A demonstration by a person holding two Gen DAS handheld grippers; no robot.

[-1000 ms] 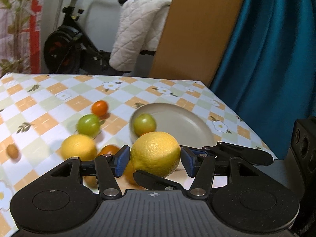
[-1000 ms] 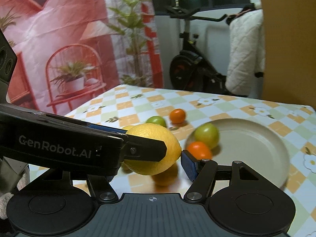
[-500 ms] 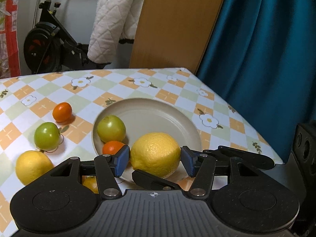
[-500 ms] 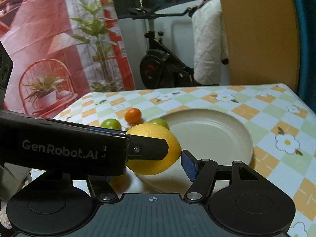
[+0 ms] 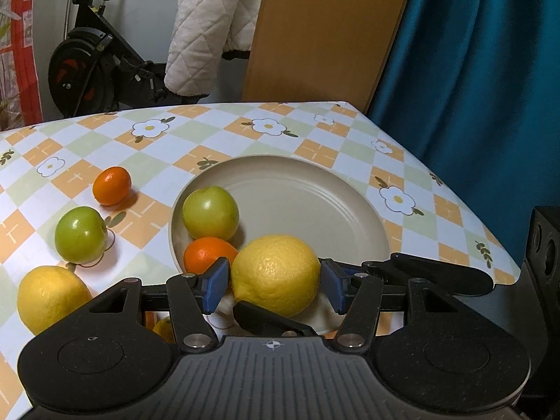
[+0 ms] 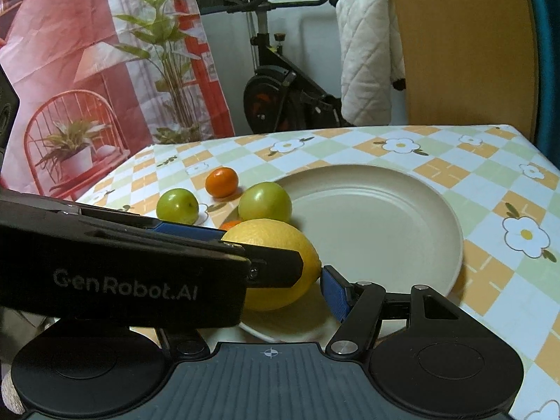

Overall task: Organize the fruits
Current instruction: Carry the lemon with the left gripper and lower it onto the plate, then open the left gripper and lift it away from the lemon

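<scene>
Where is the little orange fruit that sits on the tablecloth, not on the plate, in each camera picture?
Left wrist view: small orange fruit lies left of middle, left of the plate.
Right wrist view: it lies left of middle, beyond the plate's left edge.
Shared landmark: the plate.

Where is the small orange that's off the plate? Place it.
In the left wrist view the small orange sits on the tablecloth left of the plate, just beyond the green fruit.

A yellow lemon (image 5: pixel 276 274) sits between blue pads (image 5: pixel 217 283). The beige plate (image 5: pixel 315 203) holds a green fruit (image 5: pixel 210 212) and an orange one (image 5: pixel 204 253). The tablecloth (image 5: pixel 217 140) is checked orange, green and white with daisies.
</scene>
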